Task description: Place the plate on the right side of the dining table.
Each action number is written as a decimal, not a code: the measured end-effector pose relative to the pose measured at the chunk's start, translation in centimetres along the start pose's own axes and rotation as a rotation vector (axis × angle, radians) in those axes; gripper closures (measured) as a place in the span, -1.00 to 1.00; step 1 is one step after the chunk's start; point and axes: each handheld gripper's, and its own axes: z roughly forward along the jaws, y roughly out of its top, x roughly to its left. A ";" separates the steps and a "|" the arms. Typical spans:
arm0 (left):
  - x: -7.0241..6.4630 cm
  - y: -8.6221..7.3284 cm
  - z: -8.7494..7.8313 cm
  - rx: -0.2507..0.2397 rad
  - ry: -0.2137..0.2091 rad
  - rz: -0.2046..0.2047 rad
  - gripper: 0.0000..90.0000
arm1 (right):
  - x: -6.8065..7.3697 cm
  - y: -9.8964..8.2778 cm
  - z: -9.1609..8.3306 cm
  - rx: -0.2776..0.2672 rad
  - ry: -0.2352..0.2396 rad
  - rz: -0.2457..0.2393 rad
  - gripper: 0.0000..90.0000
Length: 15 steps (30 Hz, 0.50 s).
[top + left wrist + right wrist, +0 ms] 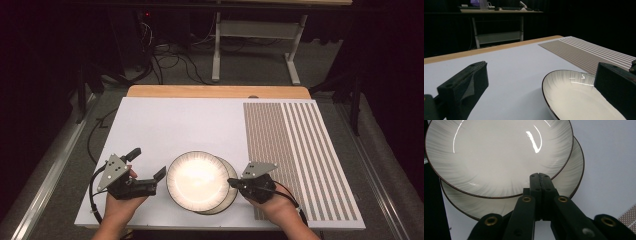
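Observation:
Two pale plates with dark rims are stacked on the white board (pixel 165 125), and the top plate (pixel 197 180) sits a little left of the lower plate (pixel 232 198). My left gripper (pixel 147 164) is open just left of the stack, one jaw close to the top plate's rim. In the left gripper view the top plate (pixel 574 95) lies beside the right-hand jaw. My right gripper (pixel 231 181) is shut, its tips at the right rim of the top plate (pixel 499 152) and above the lower plate (pixel 577 167). Nothing lies between its fingers (pixel 535 185).
A brown and white striped mat (pixel 300 160) covers the right part of the board. The wooden table edge (pixel 215 91) runs along the far side. Beyond it stand a desk frame (pixel 255 35) and cables on the dark floor.

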 end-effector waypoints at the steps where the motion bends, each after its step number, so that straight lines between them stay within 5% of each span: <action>1: 0.0 0.0 0.0 0.000 0.000 0.000 -1.00 | 0.0 0.0 0.0 0.000 0.000 0.000 1.00; 15: 0.0 -0.1 0.1 0.002 -0.004 -0.012 -1.00 | 1.1 0.6 1.6 0.024 0.029 -0.035 1.00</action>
